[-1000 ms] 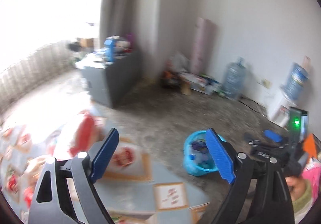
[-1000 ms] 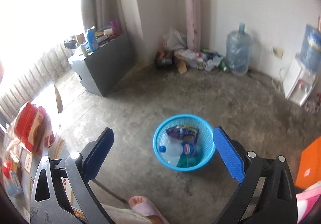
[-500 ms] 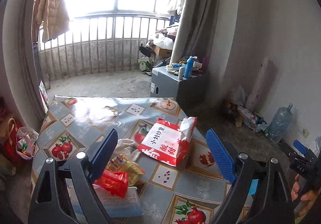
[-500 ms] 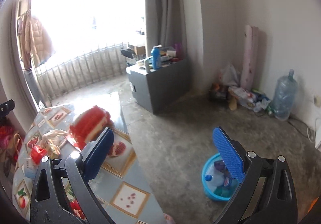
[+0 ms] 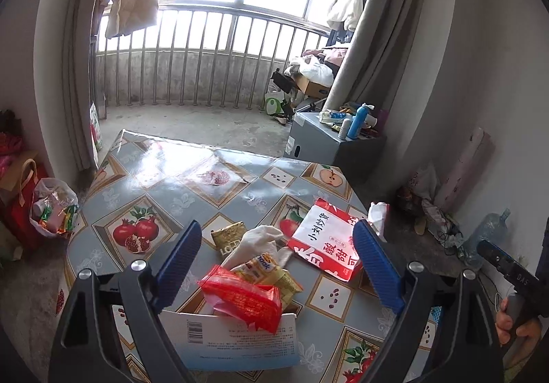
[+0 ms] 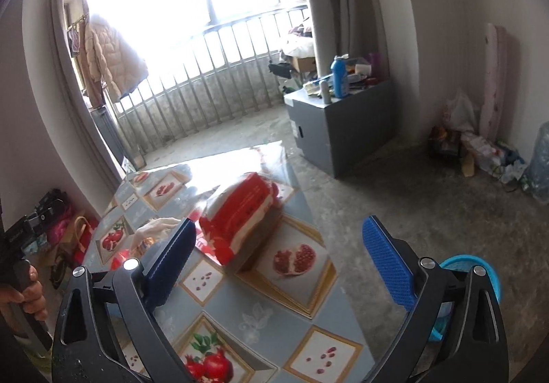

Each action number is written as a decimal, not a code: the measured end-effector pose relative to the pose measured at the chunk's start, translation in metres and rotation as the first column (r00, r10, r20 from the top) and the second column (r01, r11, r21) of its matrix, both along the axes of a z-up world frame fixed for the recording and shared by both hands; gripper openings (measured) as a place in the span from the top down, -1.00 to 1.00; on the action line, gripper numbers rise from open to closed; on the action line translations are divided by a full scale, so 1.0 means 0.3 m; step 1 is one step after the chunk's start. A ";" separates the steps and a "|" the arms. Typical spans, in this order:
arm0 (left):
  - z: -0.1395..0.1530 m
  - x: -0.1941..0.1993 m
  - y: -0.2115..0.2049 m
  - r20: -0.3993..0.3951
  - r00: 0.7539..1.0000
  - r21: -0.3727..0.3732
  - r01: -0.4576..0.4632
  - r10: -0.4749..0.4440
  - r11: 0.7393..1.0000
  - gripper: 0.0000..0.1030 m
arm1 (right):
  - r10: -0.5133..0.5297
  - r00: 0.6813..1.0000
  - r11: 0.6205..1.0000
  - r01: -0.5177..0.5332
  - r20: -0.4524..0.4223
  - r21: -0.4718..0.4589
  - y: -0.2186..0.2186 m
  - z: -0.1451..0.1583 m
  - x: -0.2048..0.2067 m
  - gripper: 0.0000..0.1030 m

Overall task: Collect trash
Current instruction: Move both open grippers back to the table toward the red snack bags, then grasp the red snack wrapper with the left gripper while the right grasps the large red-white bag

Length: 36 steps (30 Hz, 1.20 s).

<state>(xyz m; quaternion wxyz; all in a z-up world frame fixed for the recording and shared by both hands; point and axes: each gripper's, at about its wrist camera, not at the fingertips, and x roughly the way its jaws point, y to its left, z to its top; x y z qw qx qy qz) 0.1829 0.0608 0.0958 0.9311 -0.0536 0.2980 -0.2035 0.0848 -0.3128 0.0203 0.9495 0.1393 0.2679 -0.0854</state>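
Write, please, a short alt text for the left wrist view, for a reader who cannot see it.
The open left gripper hovers over a pile of snack wrappers: a red packet, yellow packets and a white tissue, on a table with a fruit-pattern cloth. A red and white tissue pack lies to the right; behind are a balcony railing and a grey cabinet.

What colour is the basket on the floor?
Light blue basket, seen only in the right wrist view, behind the gripper.

Red tissue pack [image 5: 327, 242] on the table reads 小刘炒货 and 酸甜可. Yellow snack wrapper [image 5: 266, 268] shows "ook", gold sachet [image 5: 228, 239] "LO". Black handle [image 5: 521, 278] far right says DAS.
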 end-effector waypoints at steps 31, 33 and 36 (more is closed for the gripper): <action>-0.355 0.128 0.007 -0.341 0.940 -0.021 -0.023 0.014 1.000 -0.03 | 0.160 0.970 0.975 -0.126 -0.184 0.183 0.162 -0.171 0.274 -0.53; -0.368 0.143 -0.001 -0.345 0.938 -0.011 -0.024 0.019 1.000 0.05 | 0.158 0.969 0.976 -0.124 -0.191 0.181 0.161 -0.178 0.280 -0.53; -0.378 0.160 -0.006 -0.341 0.940 -0.008 -0.028 0.023 1.000 0.12 | 0.153 0.967 0.976 -0.116 -0.204 0.182 0.161 -0.194 0.295 -0.53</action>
